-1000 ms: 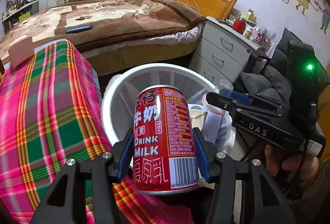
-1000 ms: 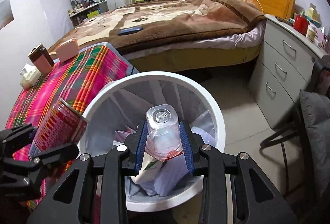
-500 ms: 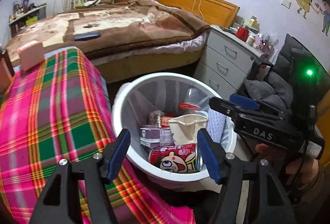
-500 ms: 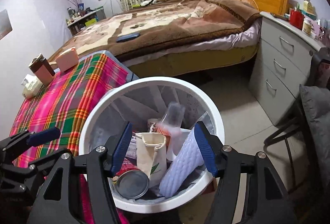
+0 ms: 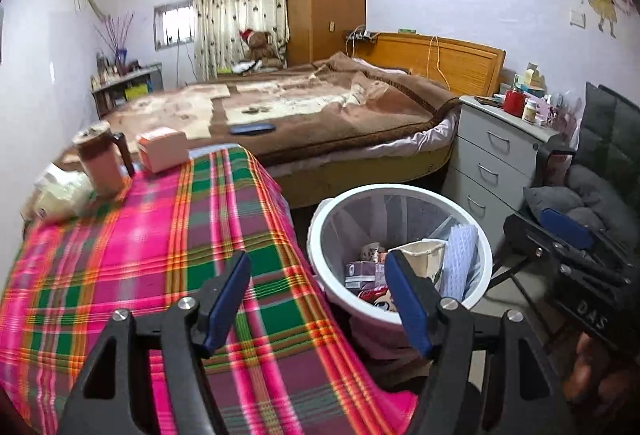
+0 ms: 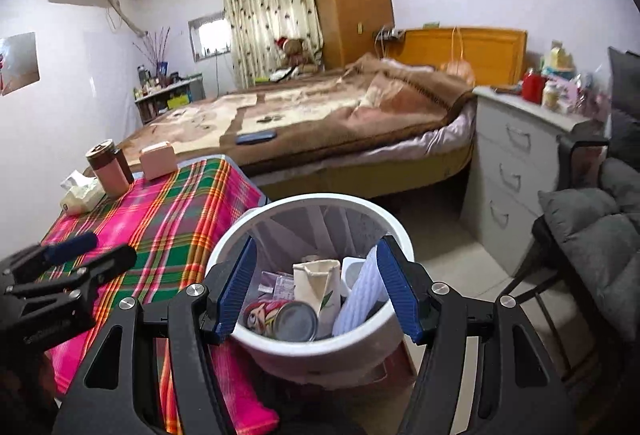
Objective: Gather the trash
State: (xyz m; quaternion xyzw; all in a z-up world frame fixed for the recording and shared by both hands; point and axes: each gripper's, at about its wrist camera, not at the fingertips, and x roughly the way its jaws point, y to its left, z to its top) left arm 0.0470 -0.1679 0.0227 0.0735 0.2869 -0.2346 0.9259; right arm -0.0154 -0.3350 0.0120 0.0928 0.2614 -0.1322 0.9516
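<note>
Bedroom scene, seen from two hand-held grippers. Left gripper spread wide and holding nothing, poised above the edge of a plaid tablecloth. Right gripper likewise spread wide and holding nothing, poised over a white trash bin. Inside the bin lay a red milk can on its side, a beige paper carton, a white ribbed sponge and a clear plastic bottle. On the tablecloth's far end stood a brown tumbler, a pink box and a tissue pack.
</note>
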